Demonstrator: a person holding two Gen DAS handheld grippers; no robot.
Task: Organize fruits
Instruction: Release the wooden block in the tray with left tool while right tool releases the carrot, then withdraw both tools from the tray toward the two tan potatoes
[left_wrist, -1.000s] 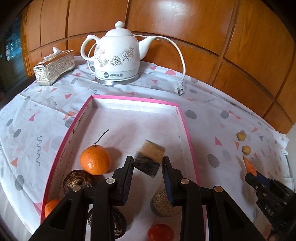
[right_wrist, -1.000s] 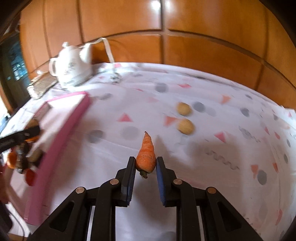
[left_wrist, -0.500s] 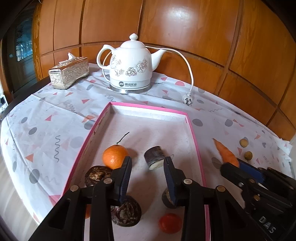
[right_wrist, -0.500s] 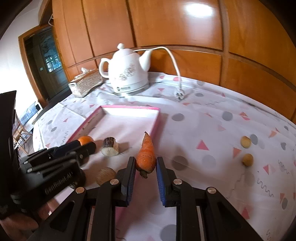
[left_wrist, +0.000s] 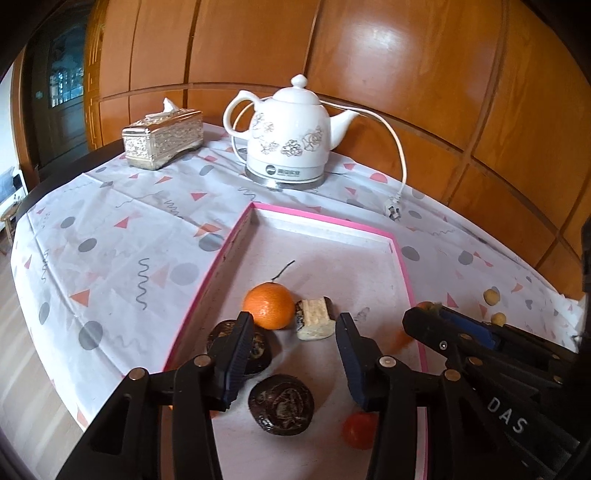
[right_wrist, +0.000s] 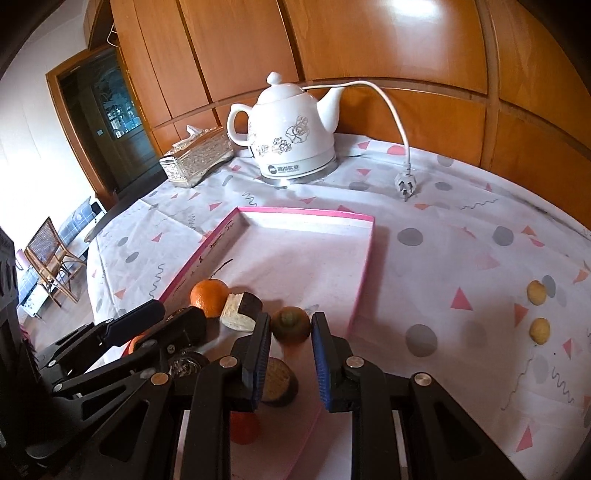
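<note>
Carrying a carrot (right_wrist: 291, 325) over the pink-rimmed tray (right_wrist: 364, 273), the right gripper (right_wrist: 290, 345) is clenched on it, stem end toward the camera, just inside the tray's right rim near its front half. The step in hand looks like the placing of this carrot among the pieces already gathered in the tray.

The left gripper (left_wrist: 291, 354) hovers over the tray's front left part with its jaws opening and nothing between them; the cut white chunk with dark skin (left_wrist: 314, 318) lies free on the tray floor just beyond its tips, touching or nearly touching the orange (left_wrist: 269, 305).

The next move probably calls for lowering the carrot to the tray floor and letting go. Bare floor lies toward the tray's far edge and along its right rim, while the front is crowded: two dark round fruits (left_wrist: 281, 403), a red one (left_wrist: 360, 430) and a brown cut piece (right_wrist: 277, 378) right under the right gripper. The two tools stand close together, so the left one likely needs to stay clear.

Two small yellowish fruits (right_wrist: 537, 310) wait on the tablecloth (right_wrist: 443, 206) near its right edge, well apart from the tray, with open cloth between.
</note>
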